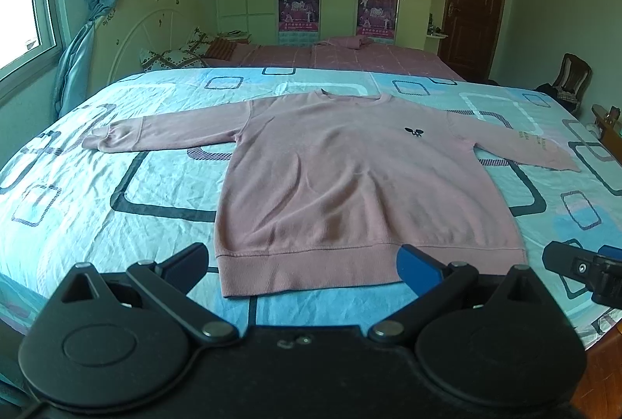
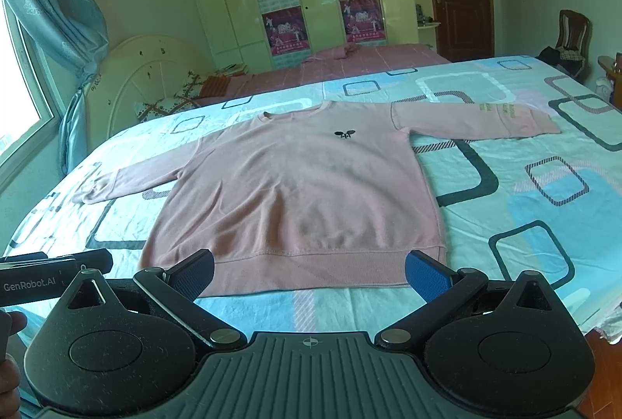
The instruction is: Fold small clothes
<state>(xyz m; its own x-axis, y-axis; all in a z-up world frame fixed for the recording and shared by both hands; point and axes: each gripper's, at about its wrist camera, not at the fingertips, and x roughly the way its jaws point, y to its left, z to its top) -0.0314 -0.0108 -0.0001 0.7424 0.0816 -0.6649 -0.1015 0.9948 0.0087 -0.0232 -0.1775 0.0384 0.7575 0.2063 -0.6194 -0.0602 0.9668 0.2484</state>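
Lying flat and face up on the patterned blue bedsheet [image 1: 116,193], the pink sweatshirt [image 1: 350,177] is showing no fold at all yet, so the task is sitting at its very start. Both sleeves are stretching straight out to the sides: the left sleeve [image 1: 163,133] is reaching toward the window side of the bed, and the right sleeve [image 2: 478,119], the one carrying small printed lettering, is pointing toward the chair [image 2: 571,34] by the wall. The ribbed hem [image 1: 311,273] is running along the near edge, closest to both cameras, and the round collar is lying at the far side. A small dark embroidered logo [image 2: 344,134] is sitting on the chest.

The left gripper [image 1: 307,263] is hovering above the hem with its jaws spread wide and nothing between them. The right gripper [image 2: 311,269] is likewise hanging released over the hem, fingers apart and gripping no cloth. Whether either set of fingertips is actually brushing the fabric is hard to judge from these distorted views; they are probably hovering just clear of it.

Everything is remaining to be done: judging by the layout, the sleeves are waiting to be brought in across the body, and the body is then needing to be doubled over. The fabric is looking smooth, with only faint wrinkles.
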